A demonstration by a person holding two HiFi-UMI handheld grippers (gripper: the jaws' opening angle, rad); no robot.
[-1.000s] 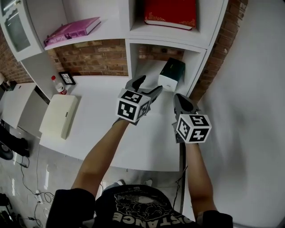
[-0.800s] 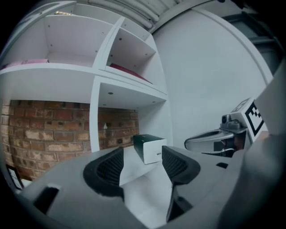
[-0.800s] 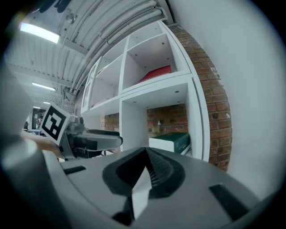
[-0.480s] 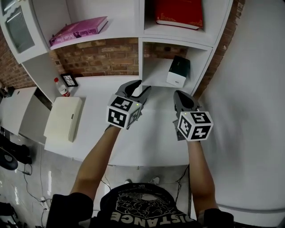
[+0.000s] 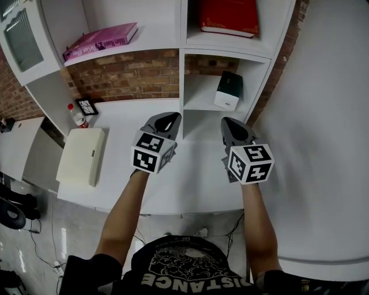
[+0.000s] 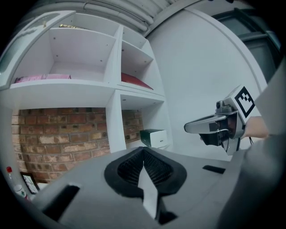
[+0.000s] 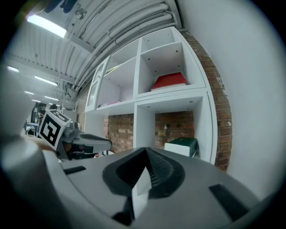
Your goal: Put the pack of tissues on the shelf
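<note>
Pack of tissues (image 5: 228,91), green on top and white at the end, lies on the low shelf (image 5: 199,99) in the right-hand compartment, near its right edge. Left tool (image 5: 168,118) has just been closing and its jaws are pressed together on nothing. Right tool (image 5: 230,123) is likewise pressed together and empty. Both hover over the desk (image 5: 196,173), apart from the pack.

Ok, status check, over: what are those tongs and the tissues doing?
Left tongs just closed, empty; right tongs shut, empty. Pack of tissues on the shelf below the red book, clear of both. Nothing in the way.
</note>
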